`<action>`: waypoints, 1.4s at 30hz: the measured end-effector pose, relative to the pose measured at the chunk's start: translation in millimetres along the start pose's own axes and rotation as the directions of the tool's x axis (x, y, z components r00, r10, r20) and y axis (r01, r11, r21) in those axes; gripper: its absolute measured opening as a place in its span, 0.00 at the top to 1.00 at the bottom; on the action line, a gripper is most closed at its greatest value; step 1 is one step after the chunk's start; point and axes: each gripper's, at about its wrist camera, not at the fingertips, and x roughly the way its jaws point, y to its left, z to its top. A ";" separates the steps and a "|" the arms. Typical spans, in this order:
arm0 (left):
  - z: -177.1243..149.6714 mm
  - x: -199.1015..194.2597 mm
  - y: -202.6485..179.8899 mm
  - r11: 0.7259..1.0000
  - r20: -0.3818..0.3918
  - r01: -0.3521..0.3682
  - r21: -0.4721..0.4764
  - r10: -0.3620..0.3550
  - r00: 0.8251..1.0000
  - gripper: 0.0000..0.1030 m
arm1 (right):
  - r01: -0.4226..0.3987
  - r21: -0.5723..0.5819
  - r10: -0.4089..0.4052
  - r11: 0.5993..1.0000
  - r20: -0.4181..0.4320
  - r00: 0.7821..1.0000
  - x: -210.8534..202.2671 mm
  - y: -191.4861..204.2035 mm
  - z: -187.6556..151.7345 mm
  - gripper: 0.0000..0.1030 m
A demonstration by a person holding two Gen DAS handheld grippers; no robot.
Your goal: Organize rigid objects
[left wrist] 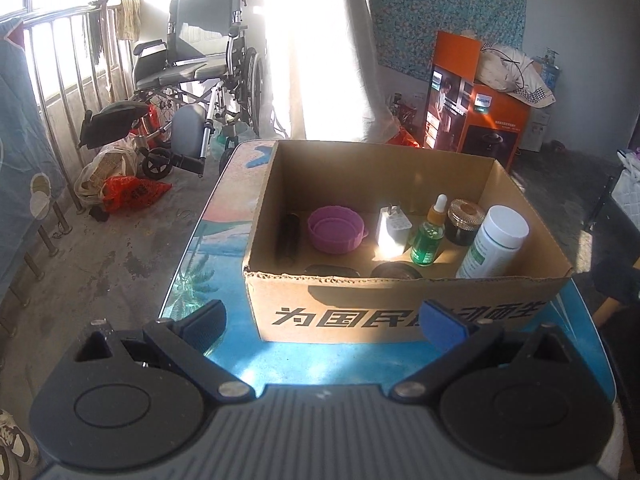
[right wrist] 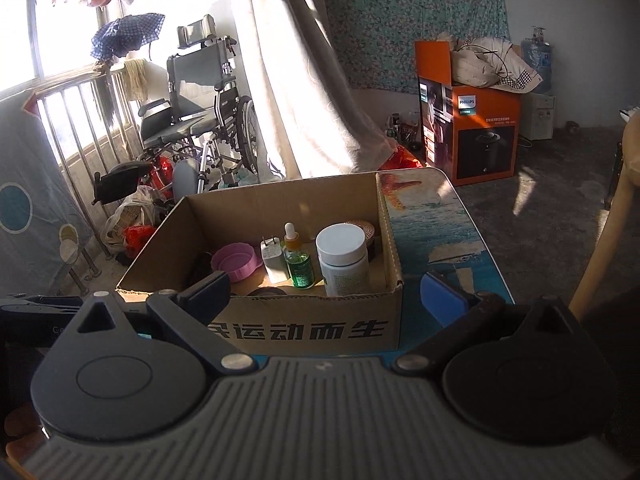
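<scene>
Box (left wrist: 400, 312): open cardboard carton on the table (left wrist: 224, 216), black printed characters on its near wall.
Left gripper (left wrist: 326, 320): fingers spread wide, empty, low in front of the box's near wall, over the table's near edge.
Right gripper (right wrist: 326, 294): fingers spread wide, empty, before the box's near right corner; its left finger overlaps the near wall in view, and touch cannot be told.
Box, right side: white bottle (left wrist: 496, 240) upright by the right wall; dark jar (left wrist: 466, 220) behind it.
Box, middle: green dropper bottle (left wrist: 430, 236) upright, white plug (left wrist: 392, 224) just left of it.
Box, left: purple cup (left wrist: 336, 230), then a dark cylinder (left wrist: 289, 236) near the left wall.
Box, near wall: two dark round items, mostly hidden.
Floor: wheelchair (left wrist: 200, 80) and orange carton (left wrist: 480, 116) beyond the table.
</scene>
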 end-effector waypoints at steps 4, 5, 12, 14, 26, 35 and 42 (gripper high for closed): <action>-2.2 8.9 0.4 0.999 -0.027 -0.053 -0.006 0.053 0.998 0.00 | 0.034 -0.021 -0.034 0.999 -0.012 0.999 8.8 1.2 -3.9 0.01; -2.8 10.1 1.4 0.998 -0.030 -0.061 -0.011 0.061 0.998 0.00 | 0.044 -0.025 -0.044 0.999 -0.017 0.999 11.4 1.7 -5.6 0.01; -3.0 11.8 -0.8 0.996 -0.029 -0.091 -0.011 0.091 0.995 0.00 | 0.052 -0.049 -0.056 0.997 -0.074 0.996 36.1 5.1 -16.7 0.01; -2.1 11.7 -3.3 0.996 -0.021 -0.088 0.001 0.088 0.996 0.00 | 0.051 -0.059 -0.056 0.997 -0.087 0.995 42.2 7.5 -17.7 0.01; 1.2 12.6 -20.1 0.997 -0.002 -0.057 0.052 0.057 0.998 0.00 | 0.056 -0.107 -0.067 0.993 -0.105 0.992 58.9 25.0 -16.4 0.01; 1.4 16.7 -22.7 0.997 -0.008 -0.049 0.061 0.049 0.999 0.00 | 0.075 -0.111 -0.088 0.991 -0.121 0.989 68.4 23.7 -17.2 0.01; 0.4 19.5 -21.6 0.997 -0.013 -0.057 0.060 0.058 0.998 0.00 | 0.073 -0.109 -0.087 0.991 -0.133 0.987 74.4 22.7 -17.6 0.01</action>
